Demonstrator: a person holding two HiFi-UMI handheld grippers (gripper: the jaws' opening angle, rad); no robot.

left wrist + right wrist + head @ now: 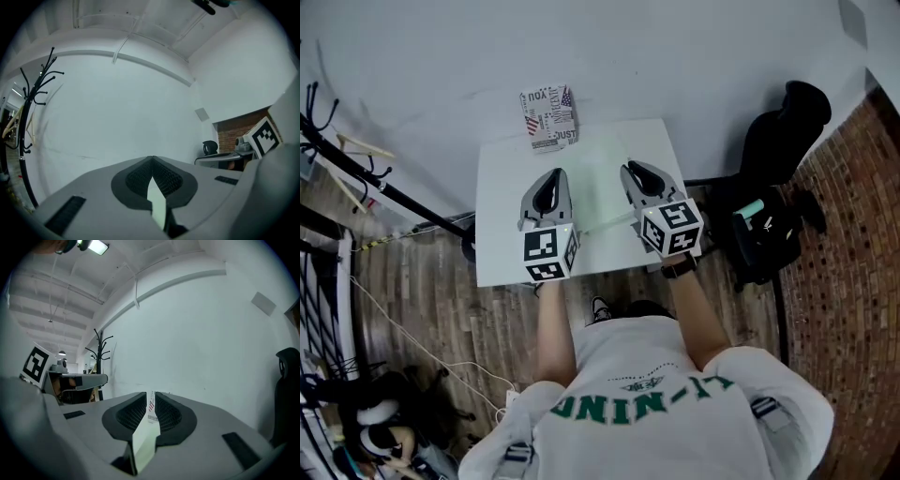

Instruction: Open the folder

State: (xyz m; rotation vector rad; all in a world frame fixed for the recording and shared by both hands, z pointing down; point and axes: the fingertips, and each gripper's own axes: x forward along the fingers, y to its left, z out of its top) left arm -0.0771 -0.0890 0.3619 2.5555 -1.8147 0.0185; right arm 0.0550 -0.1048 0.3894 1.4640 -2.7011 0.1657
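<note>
Your L gripper (553, 176) pinched the folder (598, 186); R gripper (630, 171) sat slightly spread w/ its sheet between, unpressed. Folder lay btw them, 3 o'clock of L.

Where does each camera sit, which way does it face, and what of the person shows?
Head view: on the person's head, steeply down at white table and patterned box; torso, forearms, left gripper, right gripper show.
Left gripper view: on the left gripper, level along its closed jaws at wall and coat rack; right gripper's marker cube shows.
Right gripper view: on the right gripper, along slightly parted jaws toward the patterned box; left gripper's marker cube shows.
Shared: both gripper views see wall and coat rack.
</note>
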